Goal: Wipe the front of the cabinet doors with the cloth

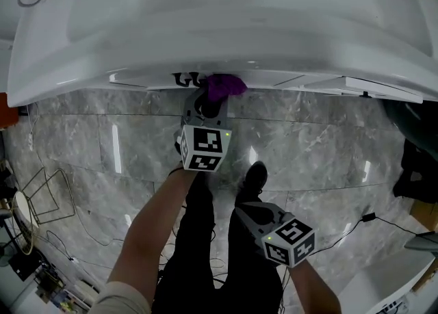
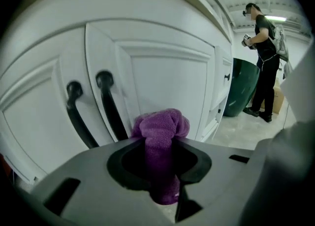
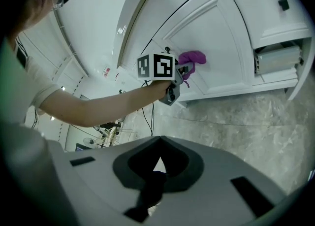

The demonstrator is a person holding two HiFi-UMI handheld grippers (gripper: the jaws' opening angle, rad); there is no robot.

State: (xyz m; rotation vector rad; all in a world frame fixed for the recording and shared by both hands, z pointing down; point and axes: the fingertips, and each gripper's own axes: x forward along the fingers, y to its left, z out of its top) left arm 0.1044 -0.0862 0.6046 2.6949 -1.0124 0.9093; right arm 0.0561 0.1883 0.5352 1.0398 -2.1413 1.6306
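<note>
My left gripper point(image 2: 160, 171) pinches the purple cloth point(image 2: 160, 126), its bunched end set against the white cabinet door point(image 2: 167, 82) for wiping; my right gripper point(image 3: 156, 173), jaws together and empty, hangs clear.

Cloth point(image 2: 160, 126) against door point(image 2: 167, 80) (beside handles point(image 2: 107, 103))
</note>
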